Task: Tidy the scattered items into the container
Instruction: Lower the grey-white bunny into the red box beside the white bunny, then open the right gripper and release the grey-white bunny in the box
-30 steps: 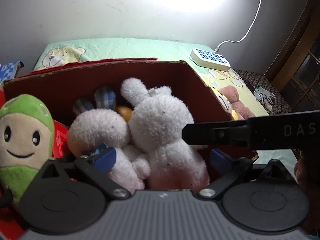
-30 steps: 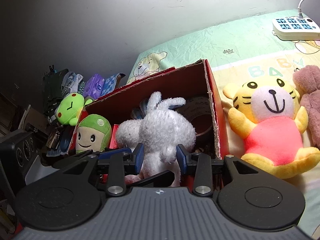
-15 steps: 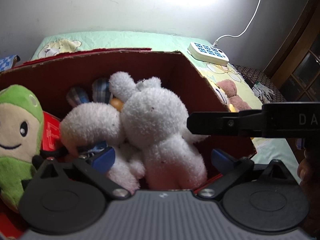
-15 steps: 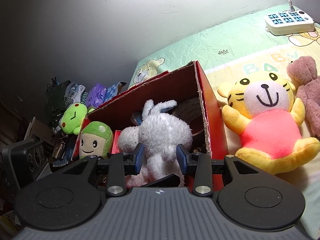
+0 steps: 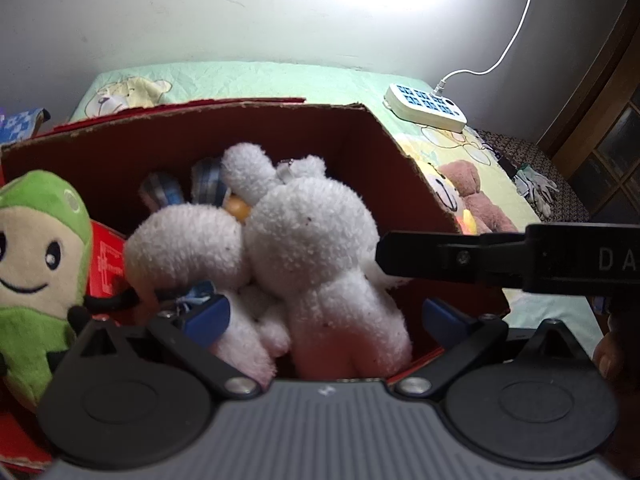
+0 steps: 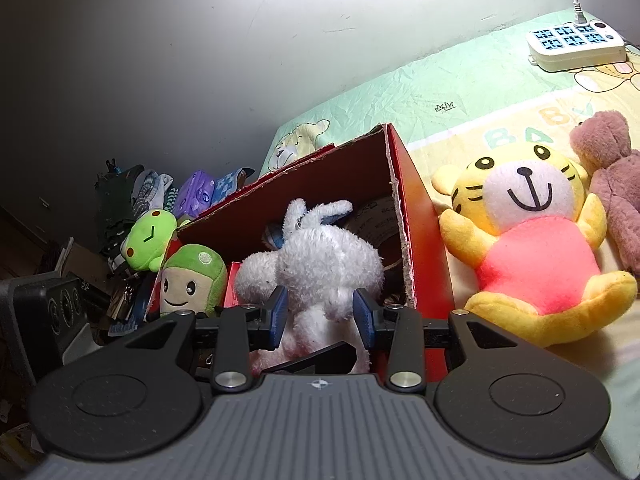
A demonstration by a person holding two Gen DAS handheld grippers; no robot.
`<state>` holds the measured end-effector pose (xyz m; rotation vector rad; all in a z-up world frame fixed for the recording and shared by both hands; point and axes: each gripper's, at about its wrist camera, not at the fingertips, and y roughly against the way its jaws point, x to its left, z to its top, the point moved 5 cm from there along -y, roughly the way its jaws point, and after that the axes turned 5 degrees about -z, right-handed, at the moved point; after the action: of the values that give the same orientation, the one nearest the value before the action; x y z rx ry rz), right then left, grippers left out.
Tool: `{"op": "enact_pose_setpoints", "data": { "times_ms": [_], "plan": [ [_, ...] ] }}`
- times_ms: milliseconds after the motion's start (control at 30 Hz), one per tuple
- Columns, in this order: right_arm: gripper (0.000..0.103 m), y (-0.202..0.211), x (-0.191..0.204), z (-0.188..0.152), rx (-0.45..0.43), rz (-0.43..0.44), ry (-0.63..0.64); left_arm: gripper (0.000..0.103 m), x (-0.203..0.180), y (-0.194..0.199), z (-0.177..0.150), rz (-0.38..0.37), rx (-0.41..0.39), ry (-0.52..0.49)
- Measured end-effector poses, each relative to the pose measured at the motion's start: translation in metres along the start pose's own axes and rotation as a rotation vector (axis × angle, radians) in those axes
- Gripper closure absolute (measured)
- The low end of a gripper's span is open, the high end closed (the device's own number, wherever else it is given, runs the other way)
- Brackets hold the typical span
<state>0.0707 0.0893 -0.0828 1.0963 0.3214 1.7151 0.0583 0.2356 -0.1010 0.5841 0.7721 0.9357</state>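
the white rabbit (image 6: 320, 268) sits head-down in the red box (image 6: 416, 248), its ears pointing to 12 o'clock toward the far wall of the box. the right claw (image 6: 320, 314) is clamped on the rabbit's body, a blue pad pressed into the fur on each side. in the left wrist view the same rabbit (image 5: 316, 248) fills the middle of the box (image 5: 400, 172), and one black finger (image 5: 448, 256) of the right claw reaches in from 3 o'clock and touches its side.

the left claw (image 5: 324, 312) has its blue pads wide apart, one at 9 o'clock and one at 3 o'clock of the rabbit's lower body, holding nothing. a second white plush (image 5: 188, 248) lies against the rabbit at its 9 o'clock, and plaid ears (image 5: 160, 196) and an orange bit (image 5: 238, 210) show behind them.

a green-hooded doll (image 6: 192, 280) leans at the box's 9 o'clock edge, with a green frog (image 6: 148, 240) just beyond it at 10 o'clock.

outside the box at 3 o'clock, on the bed (image 6: 440, 80), a yellow tiger in a pink shirt (image 6: 532, 240) lies face up, touching the box wall with one arm. a brown bear (image 6: 612, 176) lies just beside the tiger at its 2 o'clock. a white power strip (image 6: 576, 44) rests well apart, near the wall at 1 o'clock.
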Motion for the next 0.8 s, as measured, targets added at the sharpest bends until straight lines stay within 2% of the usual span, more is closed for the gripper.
{"op": "enact_pose_setpoints", "data": {
  "times_ms": [200,333,533,633,800],
  "plan": [
    [0.062,0.001,0.000,-0.002,-0.017,-0.004,0.008,0.001,-0.001,0.002,-0.001,0.076,0.027,0.005],
    [0.061,0.002,0.003,-0.004,-0.027,-0.012,0.028,0.001,0.005,0.005,-0.002,0.106,0.050,0.047],
    [0.060,0.004,0.004,-0.009,-0.039,-0.031,0.054,0.001,0.010,0.015,-0.005,0.175,0.037,0.071],
    [0.060,0.006,0.006,-0.011,-0.035,-0.034,0.065,0.001,0.008,0.020,-0.007,0.229,0.028,0.052],
    [0.060,0.010,0.007,-0.016,-0.032,-0.044,0.071,0.001,0.009,0.028,-0.010,0.256,0.017,0.074]
  ]
}}
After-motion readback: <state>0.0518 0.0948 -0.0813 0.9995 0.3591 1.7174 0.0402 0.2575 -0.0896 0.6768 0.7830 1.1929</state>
